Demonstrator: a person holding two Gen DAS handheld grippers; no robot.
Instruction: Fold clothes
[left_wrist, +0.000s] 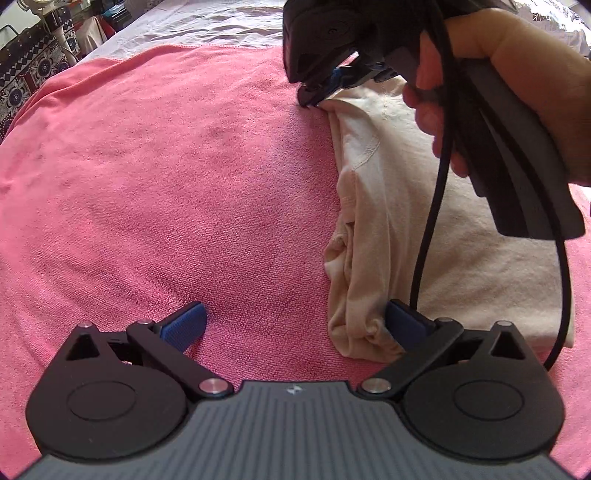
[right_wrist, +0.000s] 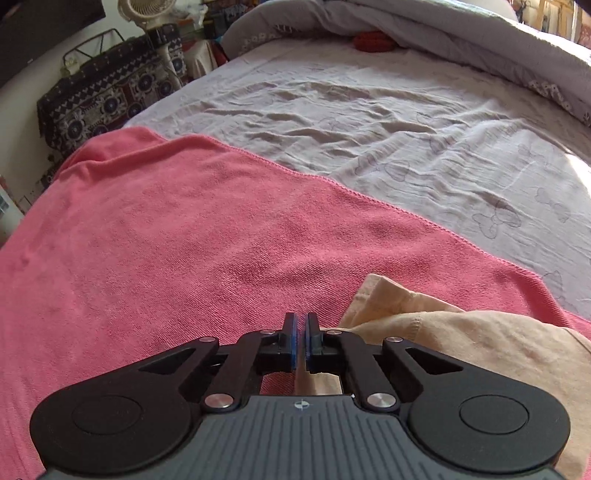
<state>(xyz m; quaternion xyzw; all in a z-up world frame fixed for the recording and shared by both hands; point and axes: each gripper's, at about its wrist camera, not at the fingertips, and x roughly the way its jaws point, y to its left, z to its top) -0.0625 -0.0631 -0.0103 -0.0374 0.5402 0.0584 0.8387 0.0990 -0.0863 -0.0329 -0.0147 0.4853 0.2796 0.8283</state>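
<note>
A cream garment (left_wrist: 406, 206) lies folded on a pink towel (left_wrist: 166, 177), at the right in the left wrist view. My left gripper (left_wrist: 295, 325) is open just above the towel, its right pad (left_wrist: 404, 326) against the garment's near left corner. My right gripper (left_wrist: 314, 98) sits at the garment's far left corner, held by a hand. In the right wrist view my right gripper (right_wrist: 300, 343) has its pads nearly together, with the cream garment (right_wrist: 461, 343) under and right of them. Whether cloth is pinched between them is hidden.
The pink towel (right_wrist: 166, 240) covers the near part of a bed with a wrinkled grey sheet (right_wrist: 388, 122). A grey duvet (right_wrist: 443, 33) is bunched at the far end. A patterned covered stand (right_wrist: 103, 92) and a fan (right_wrist: 147, 11) stand beyond the left edge.
</note>
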